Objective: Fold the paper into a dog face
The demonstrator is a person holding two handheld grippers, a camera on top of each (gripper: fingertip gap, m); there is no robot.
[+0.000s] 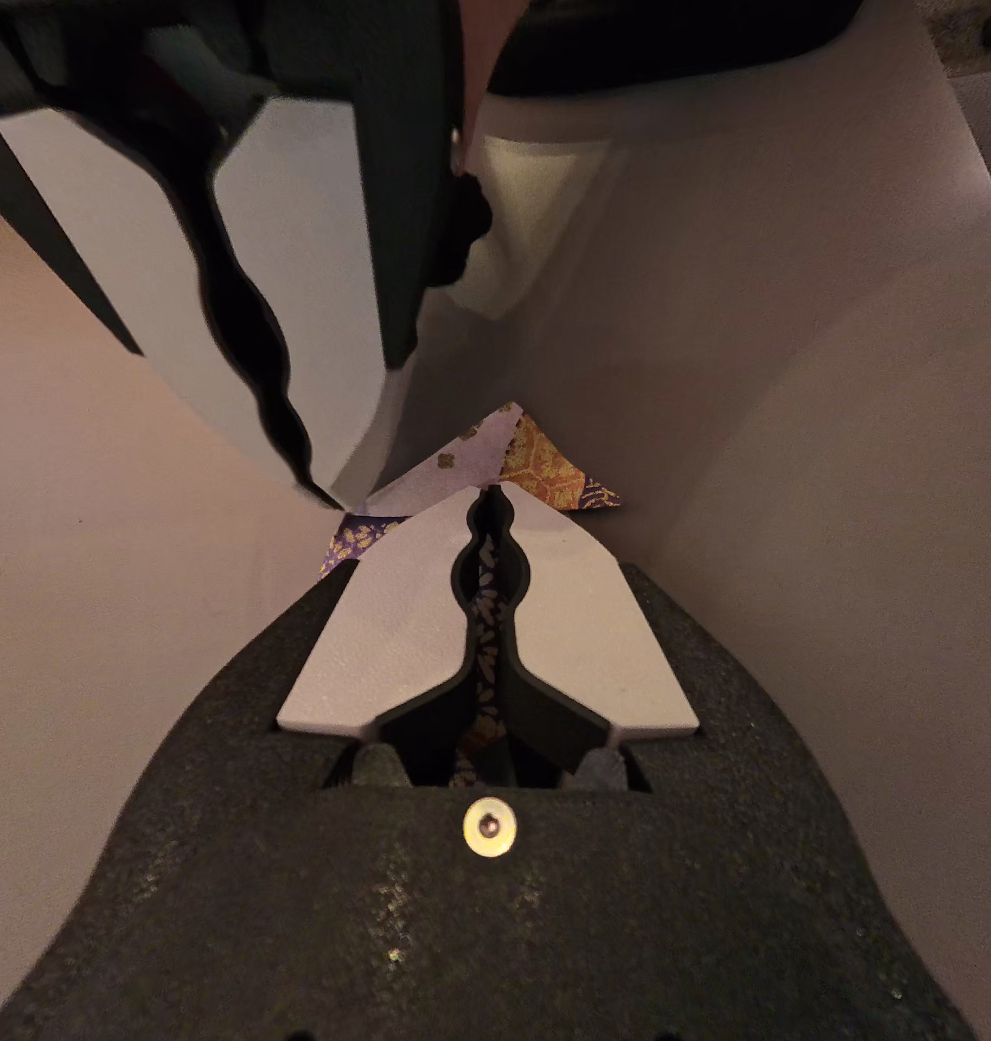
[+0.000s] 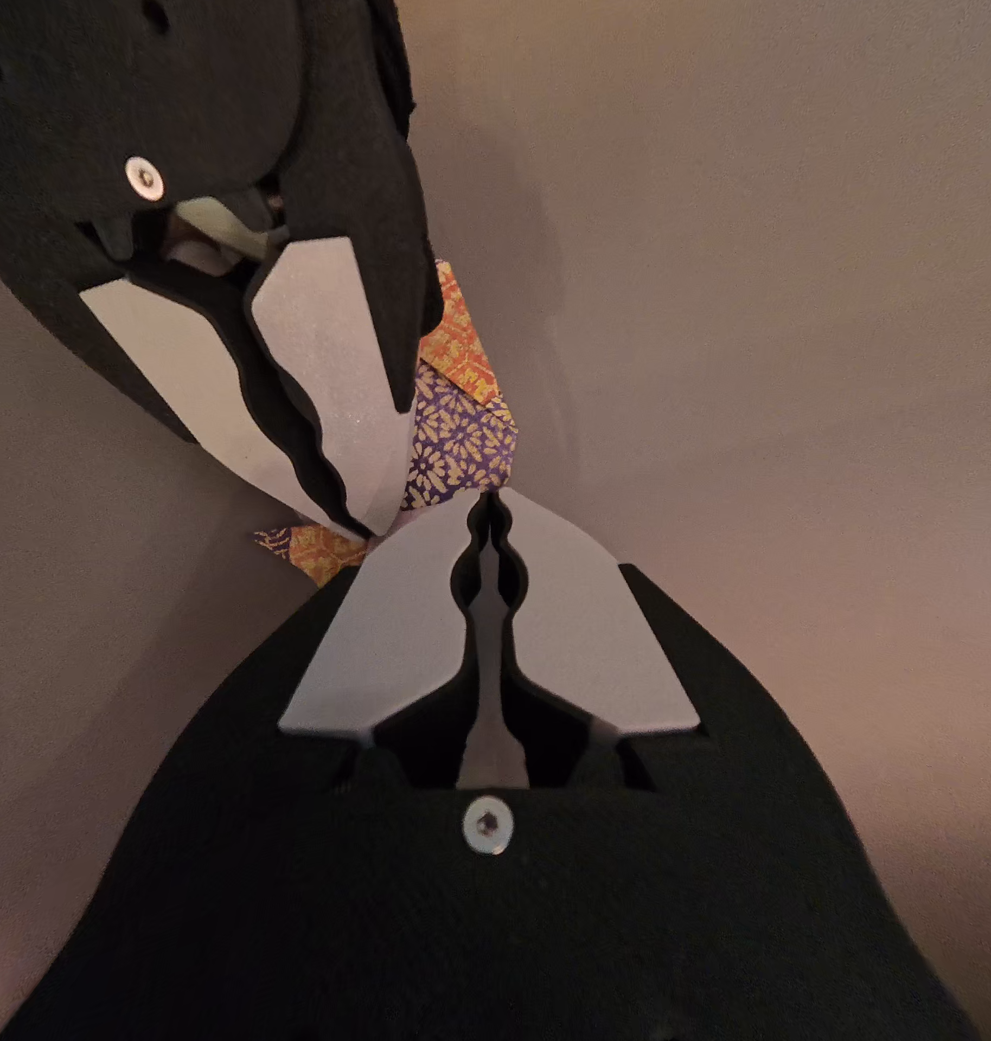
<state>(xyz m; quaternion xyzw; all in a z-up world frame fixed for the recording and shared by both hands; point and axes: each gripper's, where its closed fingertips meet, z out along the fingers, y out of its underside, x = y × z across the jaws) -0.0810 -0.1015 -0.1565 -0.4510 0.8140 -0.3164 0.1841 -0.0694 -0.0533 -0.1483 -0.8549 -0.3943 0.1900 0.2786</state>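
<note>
The paper (image 1: 476,465) is partly folded, with purple, orange and gold patterns and a pale plain side, and it lies low over the table. My left gripper (image 1: 492,494) is shut on it: a patterned strip shows in the slot between its jaws. My right gripper (image 1: 335,501) comes in from the upper left, shut, with its tips pinching the paper's left corner. In the right wrist view my right gripper (image 2: 490,498) is shut at the paper's (image 2: 459,445) near edge. My left gripper (image 2: 369,529) is just to its left, and both tips almost touch.
The plain grey-beige table (image 1: 763,394) spreads all around. A pale boxy object (image 1: 532,225) stands at the back behind the right gripper. A person's dark clothing (image 1: 651,45) fills the top. The table's edge (image 1: 955,141) runs at the upper right.
</note>
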